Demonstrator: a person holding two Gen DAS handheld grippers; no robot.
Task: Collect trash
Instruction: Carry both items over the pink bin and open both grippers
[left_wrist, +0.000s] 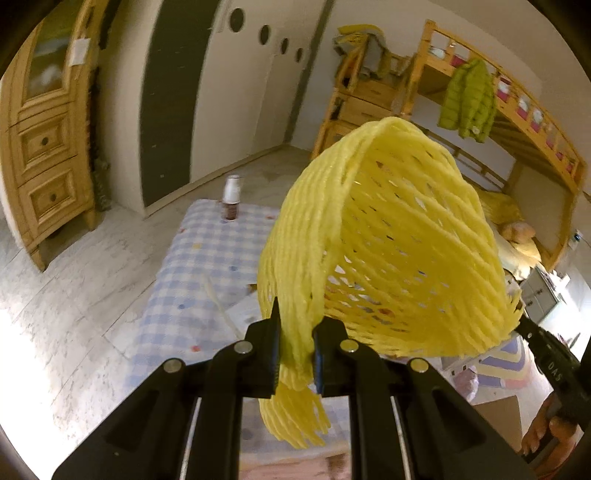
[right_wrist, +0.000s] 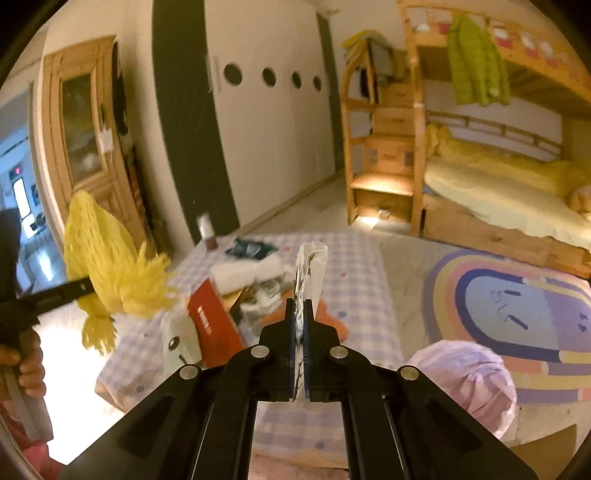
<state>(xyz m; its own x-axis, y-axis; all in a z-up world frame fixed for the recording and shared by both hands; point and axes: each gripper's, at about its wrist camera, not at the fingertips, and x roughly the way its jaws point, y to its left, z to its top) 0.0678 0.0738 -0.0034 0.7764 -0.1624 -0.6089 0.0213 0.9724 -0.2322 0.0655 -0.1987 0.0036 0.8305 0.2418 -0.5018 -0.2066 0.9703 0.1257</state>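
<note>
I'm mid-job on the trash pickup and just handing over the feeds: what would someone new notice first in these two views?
The bright yellow foam net fills the left wrist view, pinched in the left gripper and lifted above the checked tablecloth. In the right wrist view, the right gripper is shut on a thin silvery wrapper standing upright above the cluttered table, where a red box lies. A pink bag sits low at right.

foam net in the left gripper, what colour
Yellow; the foam net shows best in the left wrist view.
</note>
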